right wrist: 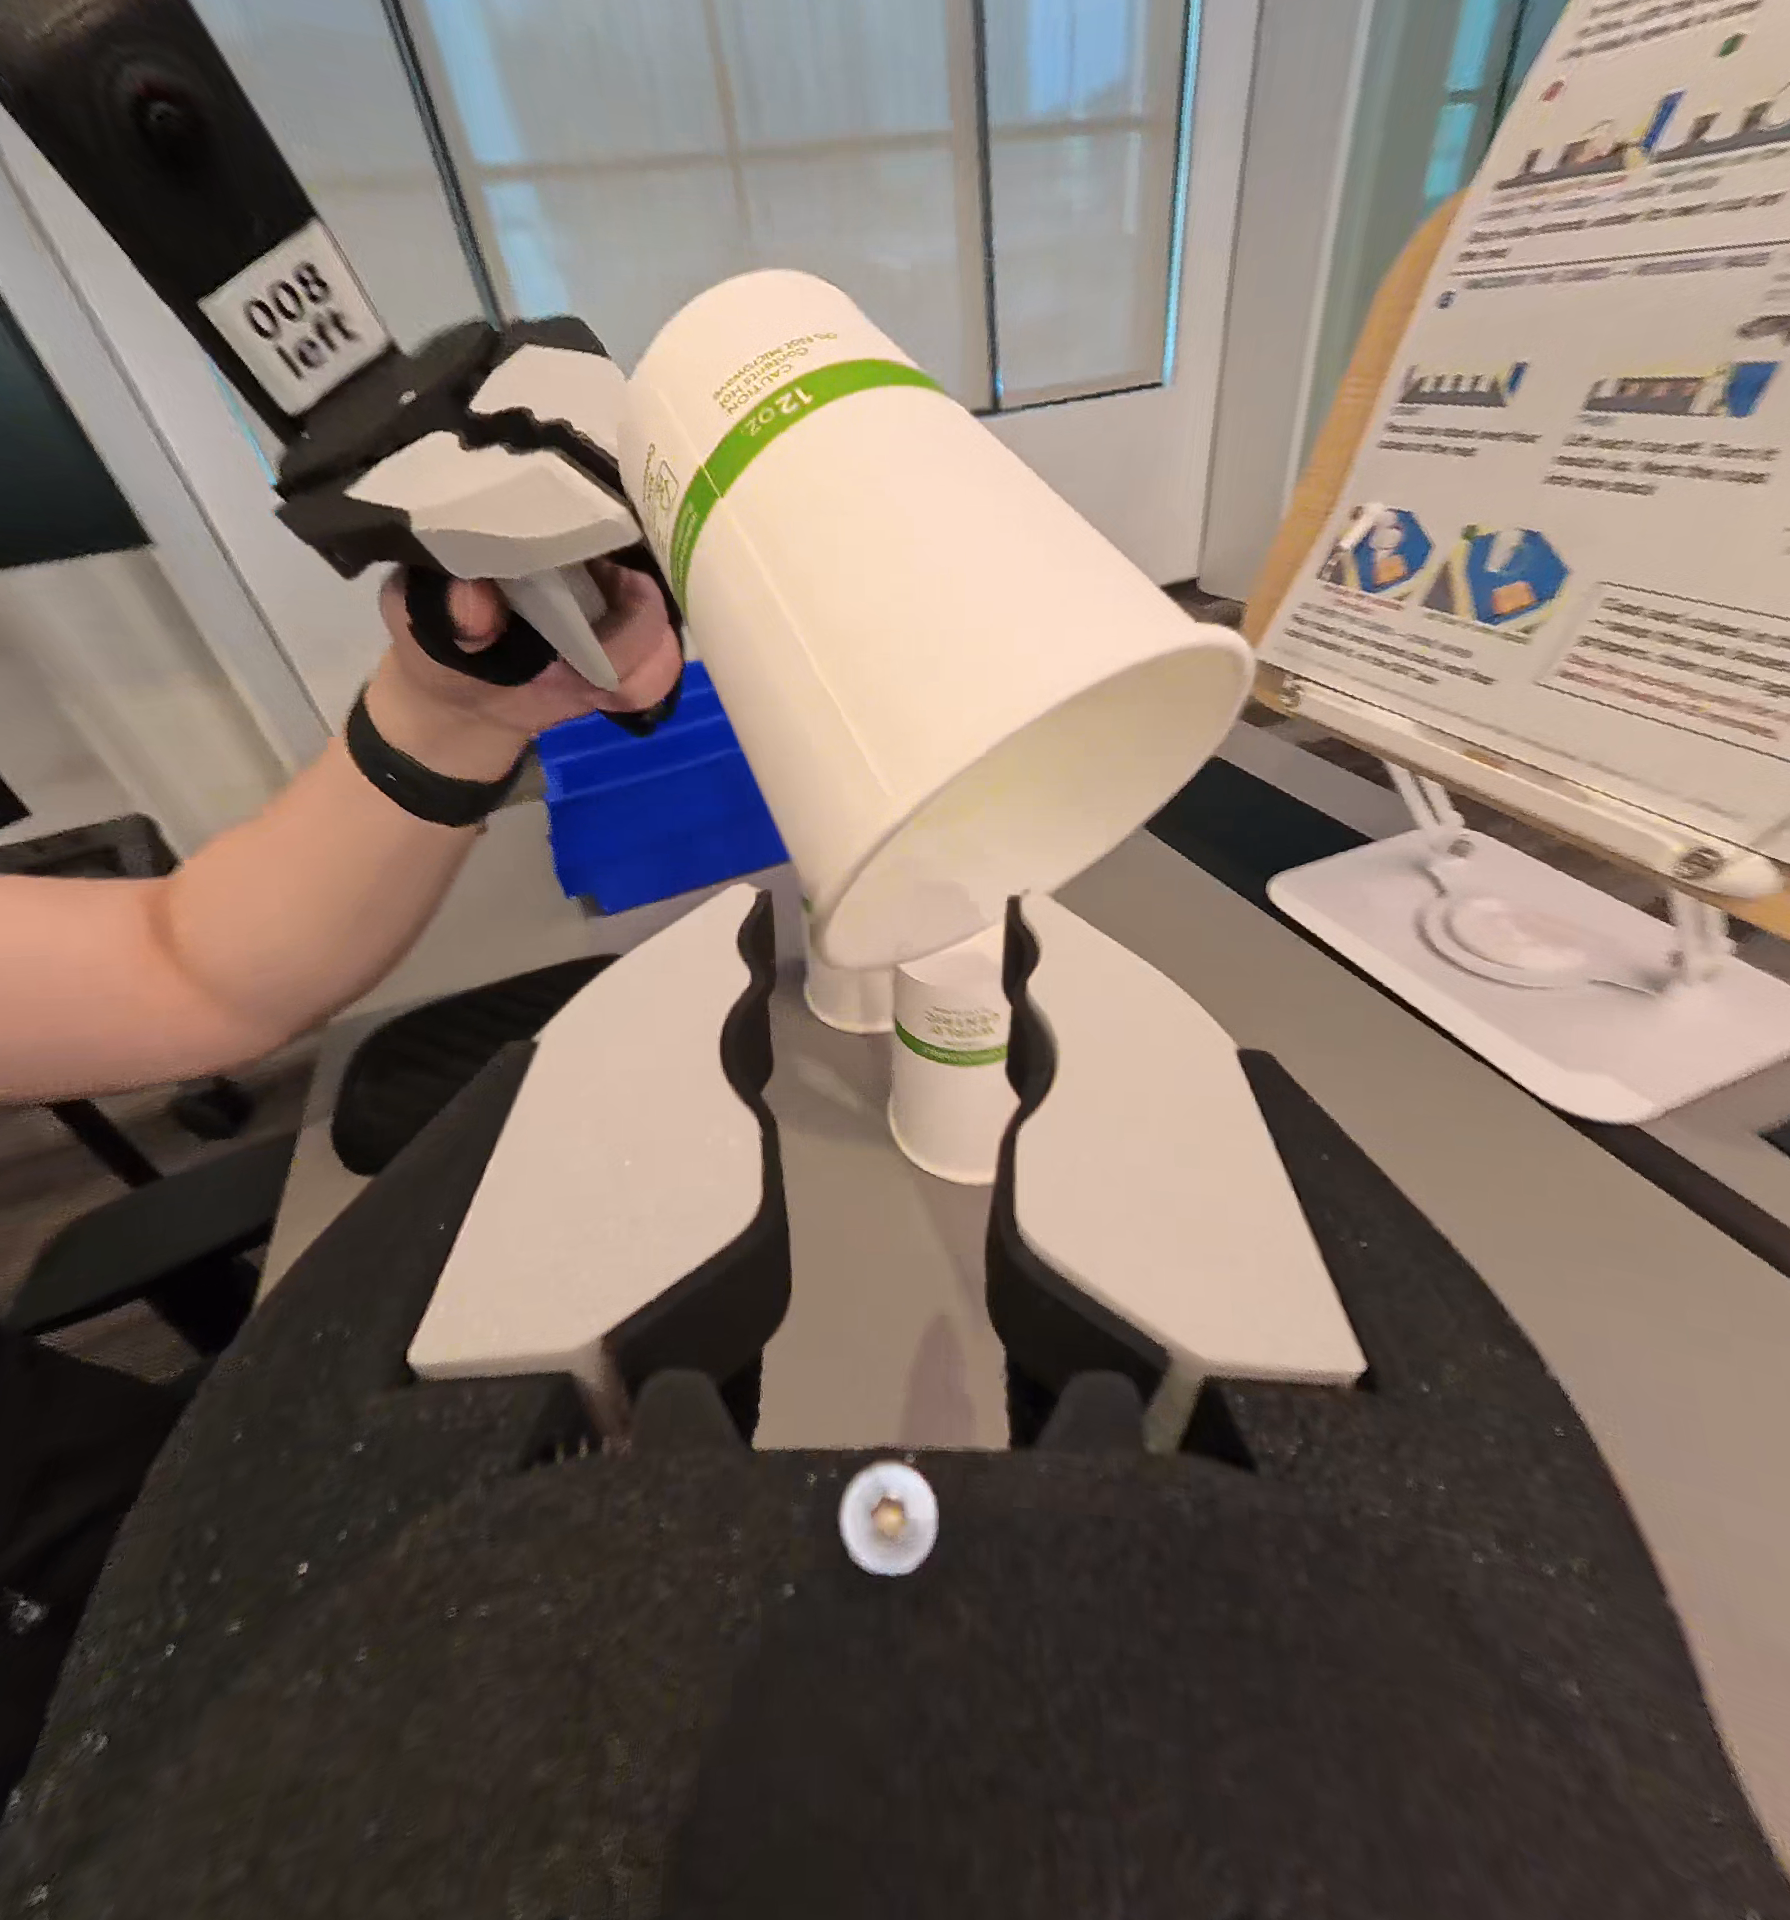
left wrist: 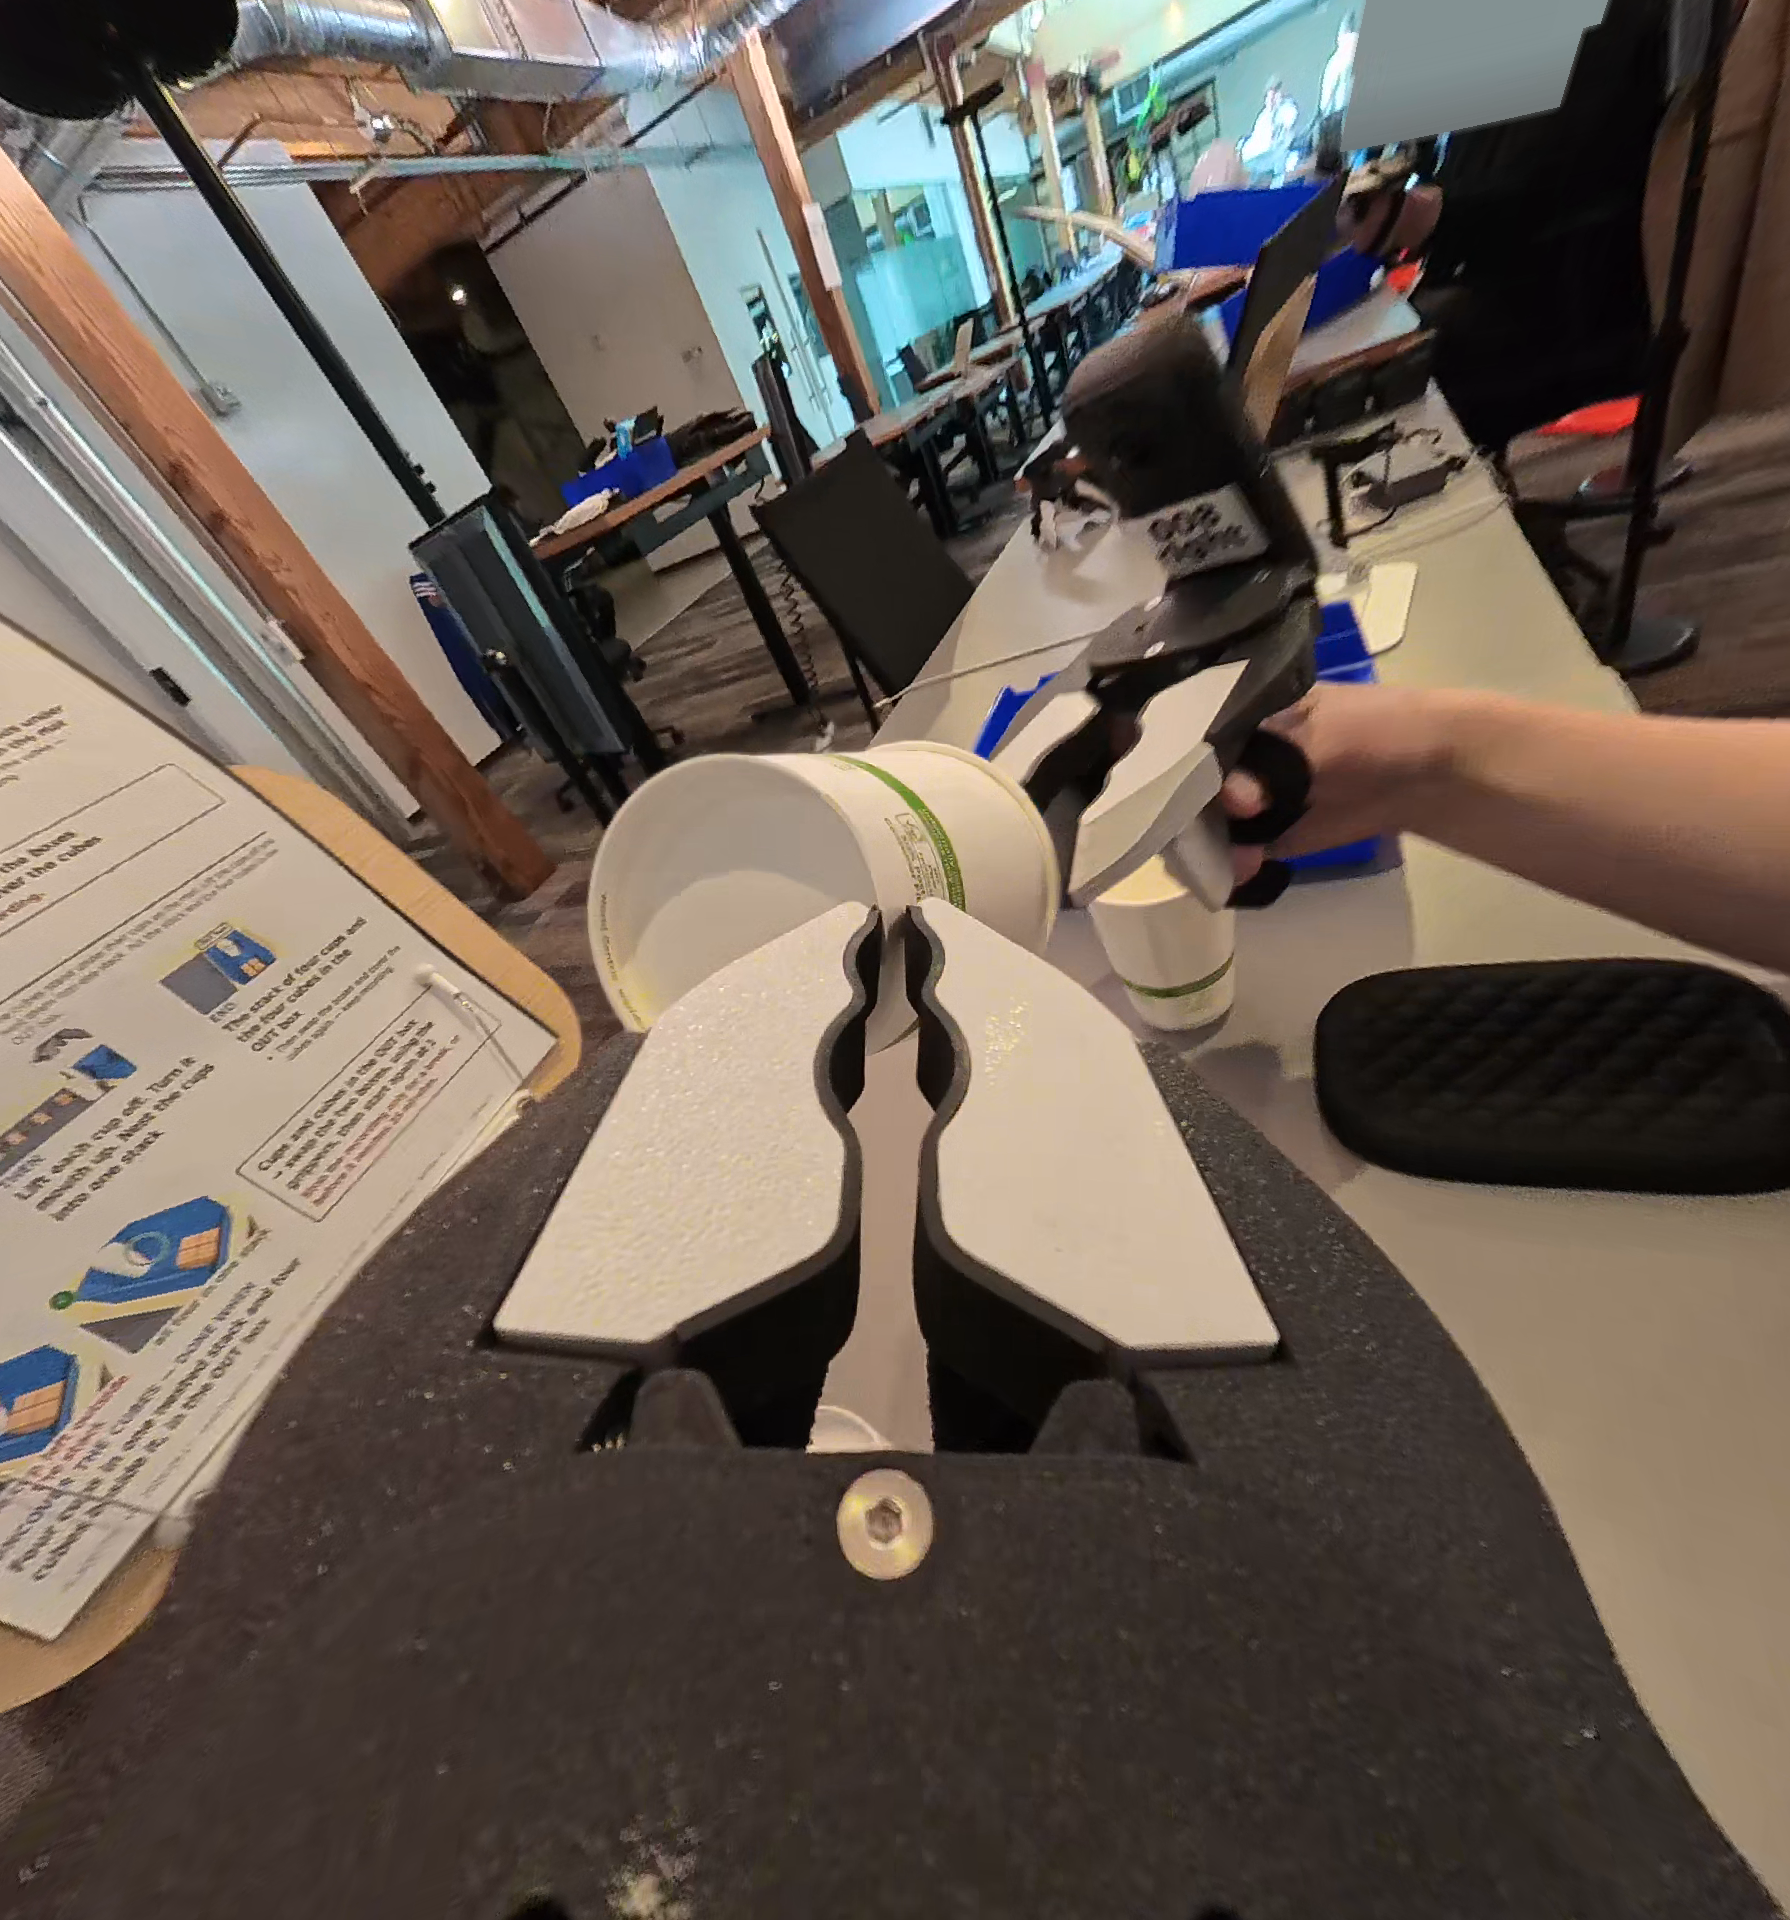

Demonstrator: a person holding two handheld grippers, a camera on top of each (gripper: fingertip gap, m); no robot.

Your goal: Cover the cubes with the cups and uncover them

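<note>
The right tool is nearest in its own view; its two fingers are spread wide with nothing between them. Just beyond and above their tips hangs the held cup, white with a green band, lifted clear of the surface and tipped on its side, its mouth towards the right tool. The left tool is pinched on the held cup's wall, by the green band near its base. Below the held cup two more cups stand mouth-down on the surface; behind it sits a blue bin; to the held cup's right stands an instruction board.

No cube shows; any would be hidden under the standing cups. I judge this a mid-air turn of the held cup, though whether for covering or after uncovering I cannot tell. Covering would call for rolling the mouth fully downward, centring it over a cube and lowering it squarely; the empty right tool could steady the rim.
</note>
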